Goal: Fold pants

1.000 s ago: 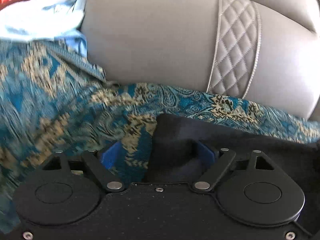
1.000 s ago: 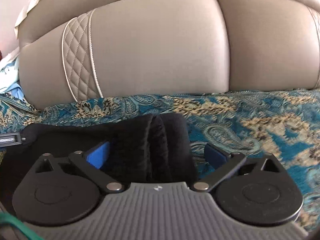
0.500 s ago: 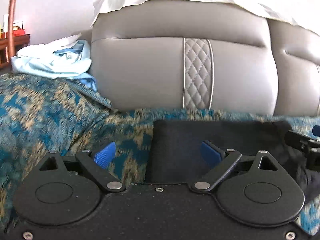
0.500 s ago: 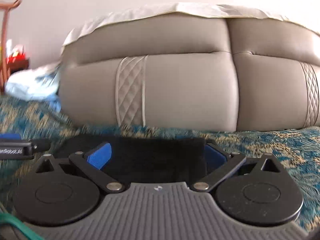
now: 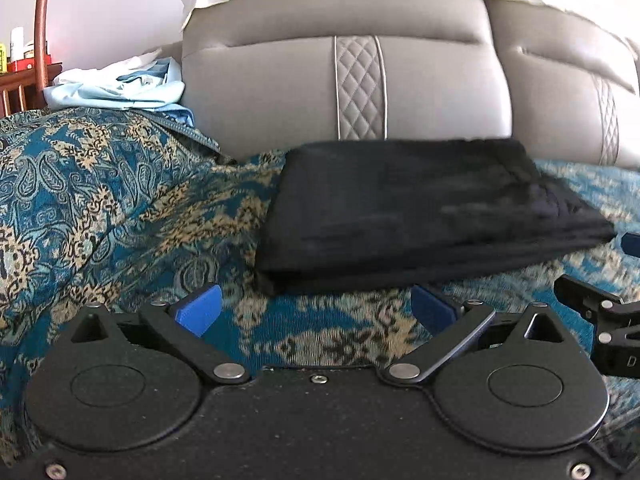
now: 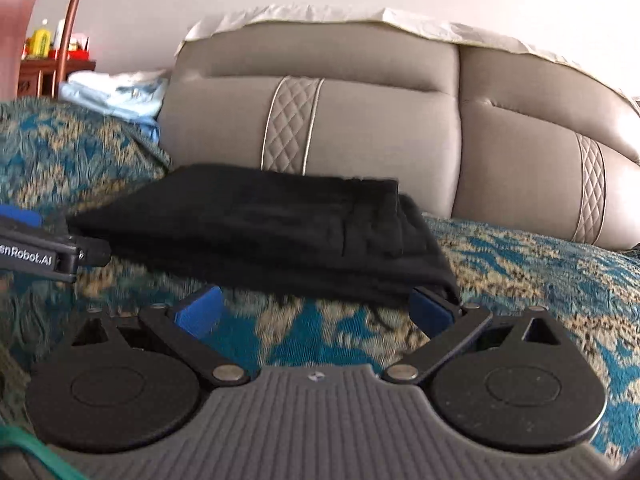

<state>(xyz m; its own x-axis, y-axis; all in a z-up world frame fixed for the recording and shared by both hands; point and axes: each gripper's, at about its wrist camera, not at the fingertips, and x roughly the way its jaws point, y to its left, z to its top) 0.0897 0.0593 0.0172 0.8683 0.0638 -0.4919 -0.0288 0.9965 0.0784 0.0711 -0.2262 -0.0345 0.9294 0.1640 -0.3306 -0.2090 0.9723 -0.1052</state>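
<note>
The black pants [image 5: 420, 208] lie folded in a flat rectangular stack on the blue-and-gold patterned cover [image 5: 120, 208], against the grey sofa backrest. They also show in the right wrist view [image 6: 272, 228]. My left gripper [image 5: 316, 308] is open and empty, just in front of the stack's near edge. My right gripper [image 6: 316, 308] is open and empty, just in front of the stack's near right corner. Each gripper shows at the edge of the other's view.
The grey padded sofa backrest [image 5: 340, 80] rises right behind the pants. A pile of light blue and white clothes [image 5: 124, 84] lies on the cover at the far left. A wooden shelf [image 6: 52, 72] with bottles stands beyond it.
Both grippers have pulled back from the pants, which lay between their fingers a second ago. The folded stack now lies free in front of them.
</note>
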